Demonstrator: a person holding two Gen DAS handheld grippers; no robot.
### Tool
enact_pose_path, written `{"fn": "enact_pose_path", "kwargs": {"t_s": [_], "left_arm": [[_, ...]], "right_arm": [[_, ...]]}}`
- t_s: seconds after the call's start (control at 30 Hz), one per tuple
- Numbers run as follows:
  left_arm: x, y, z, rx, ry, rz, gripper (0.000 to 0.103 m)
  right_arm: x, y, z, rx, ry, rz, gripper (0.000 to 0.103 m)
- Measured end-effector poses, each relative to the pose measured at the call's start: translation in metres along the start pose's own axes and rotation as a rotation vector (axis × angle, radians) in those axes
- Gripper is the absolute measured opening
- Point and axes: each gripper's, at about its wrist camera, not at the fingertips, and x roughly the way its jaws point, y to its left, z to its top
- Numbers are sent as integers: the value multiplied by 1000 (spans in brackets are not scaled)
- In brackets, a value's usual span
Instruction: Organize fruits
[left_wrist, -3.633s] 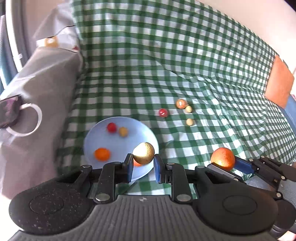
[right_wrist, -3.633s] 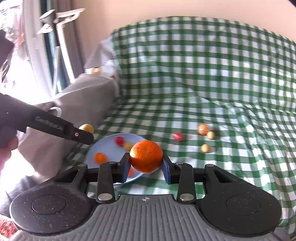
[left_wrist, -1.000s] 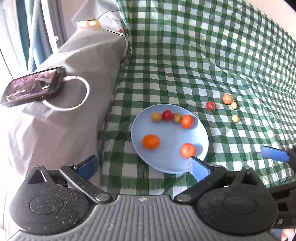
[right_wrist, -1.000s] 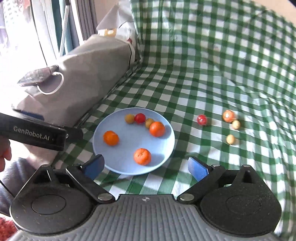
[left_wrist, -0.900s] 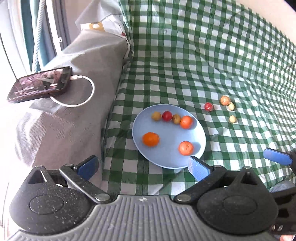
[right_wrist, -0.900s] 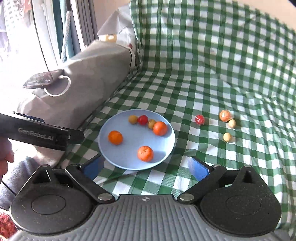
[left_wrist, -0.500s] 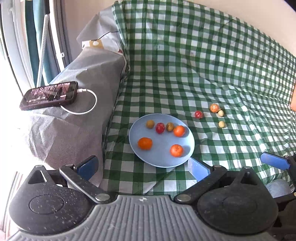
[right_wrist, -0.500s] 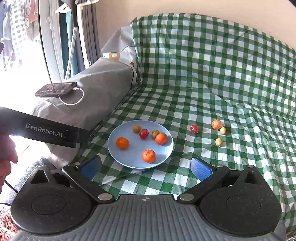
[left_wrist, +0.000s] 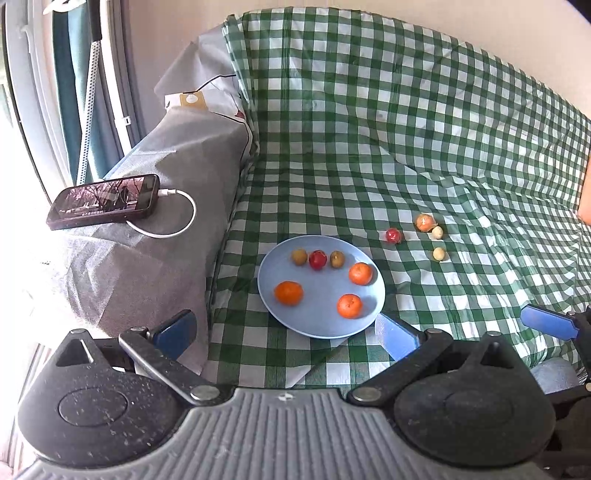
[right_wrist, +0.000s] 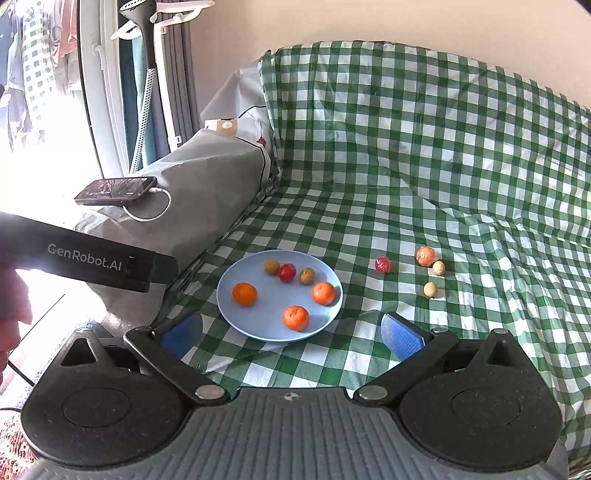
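Observation:
A light blue plate (left_wrist: 321, 321) (right_wrist: 273, 330) lies on the green checked cloth and holds three oranges, two small brownish fruits and a small red fruit (left_wrist: 317, 259). Several small fruits lie loose on the cloth to its right: a red one (left_wrist: 393, 235) (right_wrist: 382, 264), an orange-pink one (left_wrist: 424, 222) (right_wrist: 424, 256) and two pale ones (left_wrist: 438, 254) (right_wrist: 430, 289). My left gripper (left_wrist: 286, 332) is open and empty, just short of the plate's near rim. My right gripper (right_wrist: 291, 334) is open and empty, also in front of the plate.
A grey covered armrest (left_wrist: 155, 206) rises left of the plate, with a phone (left_wrist: 105, 201) and white cable on top. The checked sofa back (left_wrist: 388, 92) stands behind. The left gripper's black body (right_wrist: 92, 258) crosses the right wrist view at left. A window and curtains are at far left.
Both grippers have pulled back and risen from the plate, so it looks smaller and farther. Earlier each held a fruit; now both are open and those fruits lie on the plate.

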Motion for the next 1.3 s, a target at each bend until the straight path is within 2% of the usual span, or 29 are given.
{"fn": "enact_pose_path", "kwargs": {"t_s": [0.47, 0.63, 0.77, 1.07, 1.2, 1.3], "left_arm": [[17, -3, 2, 15, 46, 5, 103], [31, -14, 8, 36, 72, 10, 103], [50, -29, 24, 47, 92, -2, 103], [126, -90, 75, 102, 118, -60, 103], [182, -121, 102, 116, 146, -88, 103], [228, -142, 118, 121, 172, -89, 103]], "right_arm": [[15, -5, 0, 36, 31, -1, 102], [27, -21, -5, 87, 46, -31, 102], [42, -44, -10, 145, 56, -88, 102], [94, -126, -19, 263, 73, -265, 102], [131, -174, -10, 289, 44, -332, 102], [170, -212, 1, 292, 43, -343, 102]]}}
